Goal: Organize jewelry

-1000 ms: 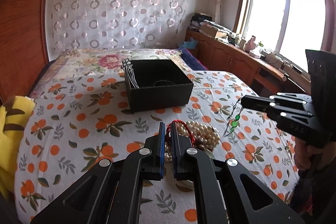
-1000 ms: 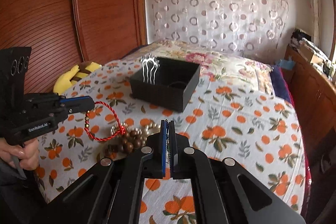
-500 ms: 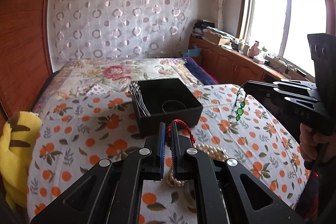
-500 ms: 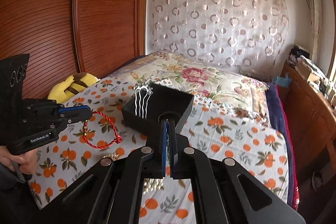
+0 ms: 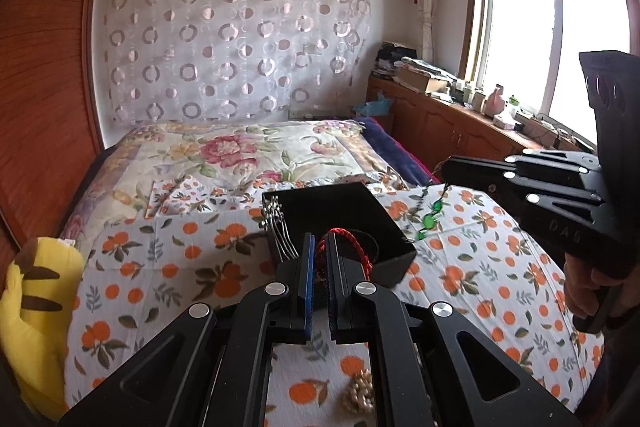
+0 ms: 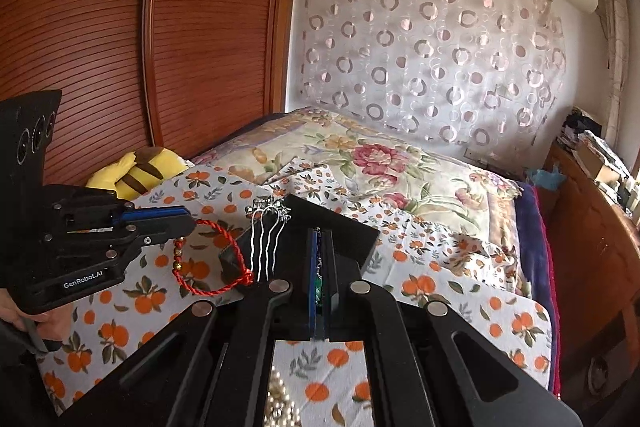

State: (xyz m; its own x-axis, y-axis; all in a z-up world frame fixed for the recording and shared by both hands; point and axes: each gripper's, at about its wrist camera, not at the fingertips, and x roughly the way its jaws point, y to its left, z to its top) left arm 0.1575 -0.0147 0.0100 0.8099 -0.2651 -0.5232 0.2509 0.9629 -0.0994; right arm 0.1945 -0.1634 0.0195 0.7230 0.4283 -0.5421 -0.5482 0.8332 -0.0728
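Nearest the lenses, pearl beads (image 5: 360, 391) lie loose on the orange-print bedspread (image 5: 168, 267), below both tools. Left hand-held gripper (image 5: 319, 267) is clamped on the red cord bracelet (image 6: 212, 263); loop with small gold beads dangles below its tips, hanging just outside the near-left wall of the black box (image 5: 340, 211) in the right wrist view. Right hand-held gripper (image 6: 321, 275) is pinched shut on a green bead strand (image 5: 430, 217); strand hangs down over the right rim of the box, partly blurred.

Key relation: box sits just ahead of both tools, opening facing up. Red bracelet is short of the rim, so the box lies forward and slightly right of the left tool. Green strand looks about over the rim already, so the right side seems closer to a drop. Both pieces hang vertically, long axis down.

Silver hair comb (image 6: 266, 239) is propped on the box's left wall, prongs down the outside; dangling cord could snag it. Inside the box a dark ring shape, too dim to name.

Farther: yellow plush toy (image 5: 36, 311) at the bed's left edge, floral quilt (image 5: 240, 151).
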